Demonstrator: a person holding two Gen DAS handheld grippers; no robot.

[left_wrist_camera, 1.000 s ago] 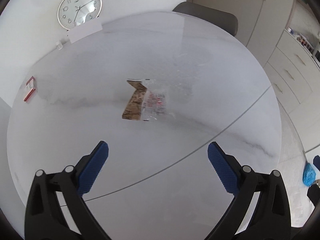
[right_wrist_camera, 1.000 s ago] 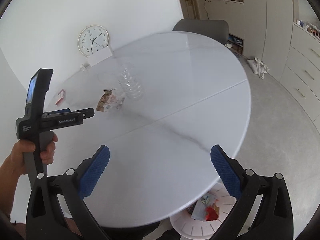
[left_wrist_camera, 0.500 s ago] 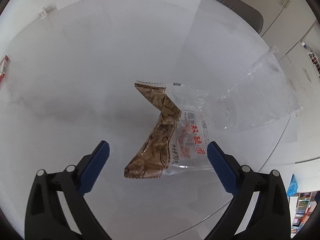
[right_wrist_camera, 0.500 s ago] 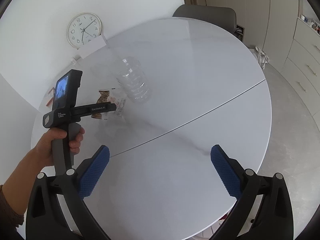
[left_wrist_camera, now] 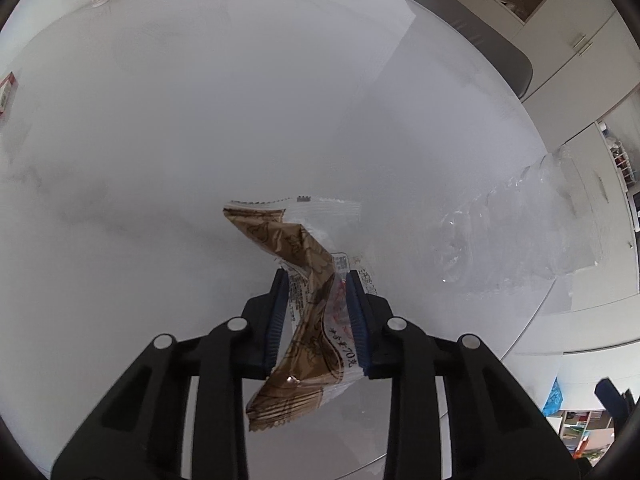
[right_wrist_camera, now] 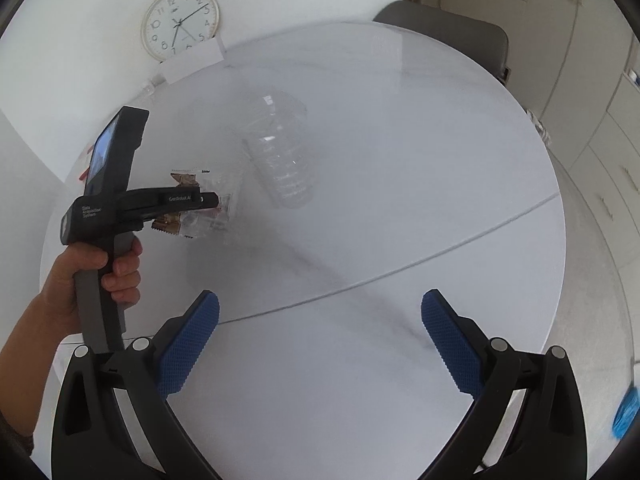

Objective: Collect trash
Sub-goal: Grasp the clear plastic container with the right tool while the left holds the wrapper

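A crumpled brown and clear snack wrapper [left_wrist_camera: 308,312] lies on the round white table [left_wrist_camera: 200,140]. My left gripper [left_wrist_camera: 318,280] is shut on the wrapper, its blue pads pressing both sides. In the right wrist view the left gripper [right_wrist_camera: 208,200] sits over the wrapper [right_wrist_camera: 188,220] at the table's left. A clear crushed plastic bottle [right_wrist_camera: 284,160] lies just right of the wrapper; it also shows in the left wrist view [left_wrist_camera: 540,224]. My right gripper [right_wrist_camera: 320,320] is open and empty above the table's near side.
A wall clock [right_wrist_camera: 180,22] and a white card [right_wrist_camera: 192,60] stand at the table's far edge. A small red and white box [left_wrist_camera: 6,92] lies at the left. A grey chair [right_wrist_camera: 444,36] stands behind the table. Cabinets [right_wrist_camera: 600,140] line the right.
My left gripper moved forward onto the wrapper and closed on it. My right gripper moved forward over the table and stayed open.
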